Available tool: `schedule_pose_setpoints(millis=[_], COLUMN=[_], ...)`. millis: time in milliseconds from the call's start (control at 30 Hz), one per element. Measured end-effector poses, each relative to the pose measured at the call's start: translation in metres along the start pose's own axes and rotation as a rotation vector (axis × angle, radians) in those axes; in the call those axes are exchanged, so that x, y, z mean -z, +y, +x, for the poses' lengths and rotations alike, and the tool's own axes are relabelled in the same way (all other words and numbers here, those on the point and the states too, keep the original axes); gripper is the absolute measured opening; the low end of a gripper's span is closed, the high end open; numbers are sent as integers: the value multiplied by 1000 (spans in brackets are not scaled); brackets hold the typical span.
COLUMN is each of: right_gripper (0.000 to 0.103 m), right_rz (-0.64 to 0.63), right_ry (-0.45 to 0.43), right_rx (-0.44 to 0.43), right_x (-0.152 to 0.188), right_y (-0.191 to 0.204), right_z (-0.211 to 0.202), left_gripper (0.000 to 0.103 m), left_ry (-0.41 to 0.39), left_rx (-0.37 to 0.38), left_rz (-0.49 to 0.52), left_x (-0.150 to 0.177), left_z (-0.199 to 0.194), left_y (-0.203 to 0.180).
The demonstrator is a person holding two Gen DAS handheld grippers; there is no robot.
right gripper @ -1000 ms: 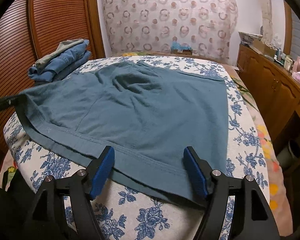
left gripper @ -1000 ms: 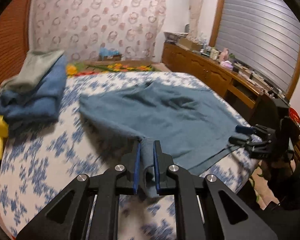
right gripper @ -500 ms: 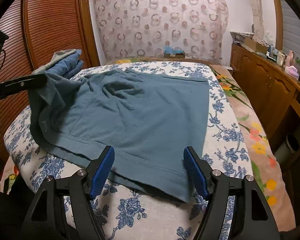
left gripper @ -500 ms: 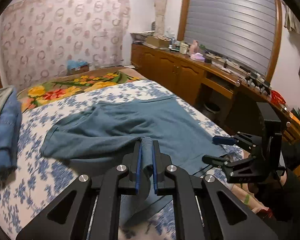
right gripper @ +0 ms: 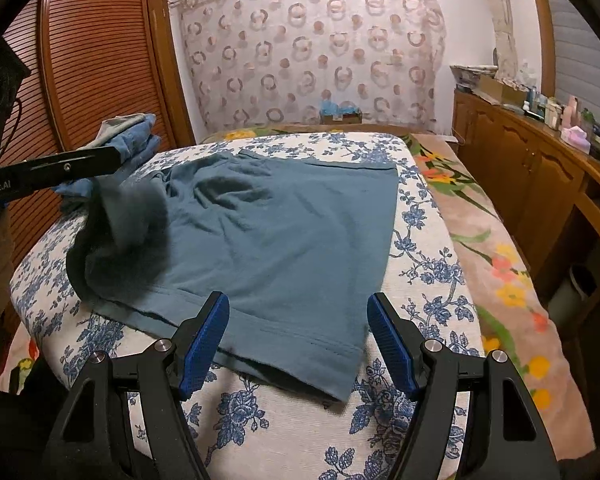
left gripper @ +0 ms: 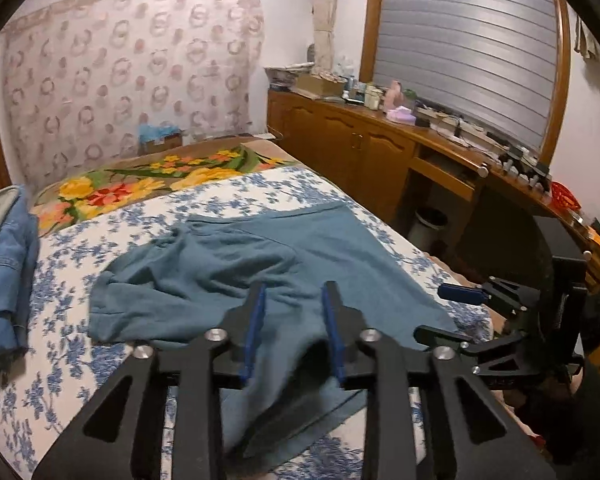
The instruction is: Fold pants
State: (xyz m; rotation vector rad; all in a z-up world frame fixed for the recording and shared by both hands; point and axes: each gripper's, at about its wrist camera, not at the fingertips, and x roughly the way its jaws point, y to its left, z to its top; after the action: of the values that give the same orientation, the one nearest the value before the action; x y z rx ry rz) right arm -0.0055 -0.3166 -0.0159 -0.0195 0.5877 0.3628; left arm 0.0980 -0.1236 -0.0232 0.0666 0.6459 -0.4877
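The teal pants [right gripper: 284,236] lie spread on the blue-flowered bed [right gripper: 428,264]; they also show in the left wrist view [left gripper: 268,264]. My left gripper [left gripper: 294,334] is open, and the blurred corner of cloth falls away below its fingers. From the right wrist view the left gripper's finger [right gripper: 68,168] hangs above the curled, falling left edge of the pants. My right gripper [right gripper: 298,340] is open and empty, hovering over the near hem. It also shows at the right of the left wrist view [left gripper: 452,314].
A stack of folded denim and grey clothes [right gripper: 120,140] sits at the bed's far left, also seen in the left wrist view [left gripper: 4,264]. A wooden cabinet [right gripper: 540,168] with clutter runs along the right. A slatted wardrobe [right gripper: 80,80] stands left. A flowered blanket [left gripper: 148,184] lies beyond.
My left gripper carried the pants' corner up and over to the right, then opened; the cloth now drops from it. The right gripper stayed open by the near hem.
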Motion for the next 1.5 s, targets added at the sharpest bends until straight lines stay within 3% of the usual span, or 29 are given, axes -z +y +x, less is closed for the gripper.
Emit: schedule_pose_setpoints(millis=[33, 100, 433, 600, 667, 700, 833, 967, 1167, 1300, 1500], right_gripper=[73, 73, 73, 65, 63, 62, 60, 50, 11, 4, 4], right_rz=[1, 5, 2, -26, -47, -58, -81, -103, -124, -115, -60], right_ry=[3, 9, -1, -7, 1, 7, 28, 51, 30, -29, -103], right_rx=[-1, -7, -66, -117, -132, -136, -147, -149, -165, -133, -137], right_x=[0, -1, -13, -18, -18, -18, -17, -20, -26, -30, -34], right_y=[1, 2, 18, 34, 40, 43, 49, 53, 61, 57, 34], right_z=[1, 4, 19, 26, 31, 33, 44, 57, 62, 53, 25], left_gripper=[51, 58, 58, 59, 78, 83, 83, 83, 83, 83, 83], left_ry=[-7, -19, 19, 32, 36, 30, 42, 51, 63, 62, 64], left_rx=[0, 0, -86, -111, -120, -128, -138, -148, -150, -146, -124], left_rz=[-4, -15, -70, -78, -81, -80, -85, -93, -99, -101, -77], left_x=[1, 3, 31, 46, 51, 53, 61, 66, 71, 71, 66], left_z=[-2, -7, -8, -9, -9, -10, -9, -8, -6, -6, -3], left_y=[3, 9, 46, 53, 55, 56, 61, 64, 67, 67, 56])
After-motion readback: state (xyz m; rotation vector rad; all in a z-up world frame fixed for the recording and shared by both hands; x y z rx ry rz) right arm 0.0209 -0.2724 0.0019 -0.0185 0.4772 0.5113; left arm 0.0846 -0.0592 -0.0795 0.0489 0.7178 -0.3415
